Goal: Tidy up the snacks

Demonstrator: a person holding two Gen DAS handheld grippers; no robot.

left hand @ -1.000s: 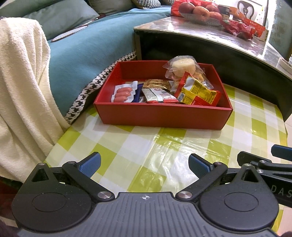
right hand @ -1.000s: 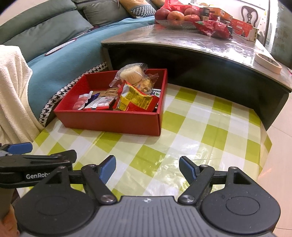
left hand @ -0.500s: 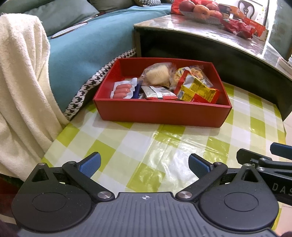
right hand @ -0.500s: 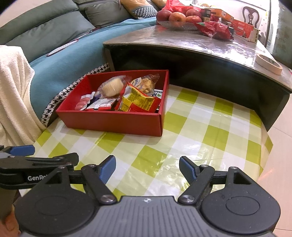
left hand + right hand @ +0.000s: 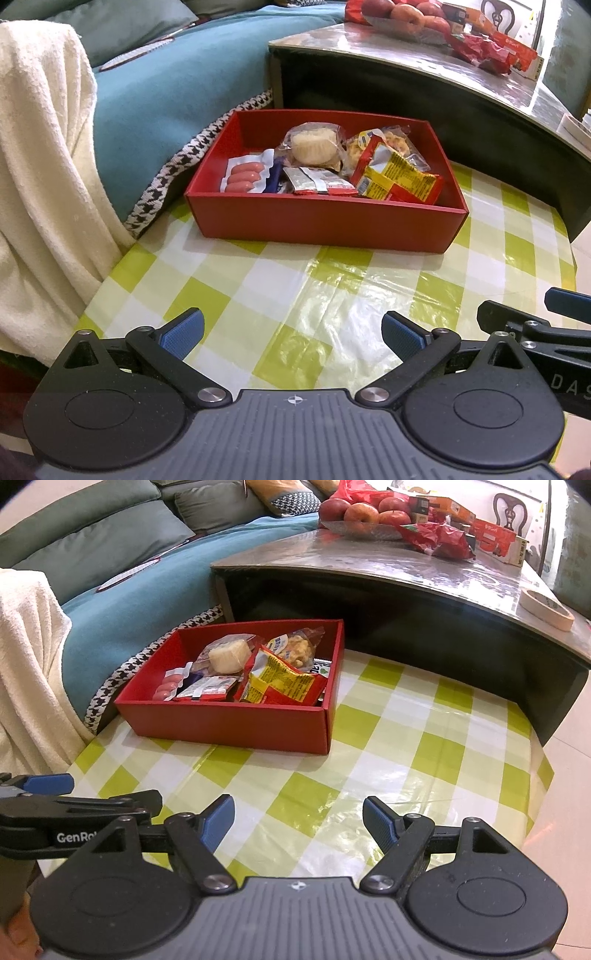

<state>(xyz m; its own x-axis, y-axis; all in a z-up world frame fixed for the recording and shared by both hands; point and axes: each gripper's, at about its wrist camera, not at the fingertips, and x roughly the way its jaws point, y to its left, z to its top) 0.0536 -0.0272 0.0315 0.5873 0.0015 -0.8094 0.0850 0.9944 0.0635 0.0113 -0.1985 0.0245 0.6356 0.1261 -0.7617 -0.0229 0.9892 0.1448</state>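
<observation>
Left wrist view: left hand-held gripper (image 5: 291, 332) spread wide, empty, above the checkered desk (image 5: 295, 295). Red box (image 5: 325, 225) with snack packets sits ahead.

Right wrist view: right hand-held gripper (image 5: 298, 821) also spread, empty; red box (image 5: 236, 723) ahead-left, near the sofa.

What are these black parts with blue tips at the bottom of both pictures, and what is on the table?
They are two handheld grippers; a person holds one in each hand, and each carries a camera looking forward along its fingers. One picture comes from the left gripper, the other from the right gripper. Both are open and hold nothing. On the green checked tablecloth stands a red box with snacks inside: a sausage pack, a wrapped cake and a yellow packet. Behind it is a higher table with apples.
</observation>
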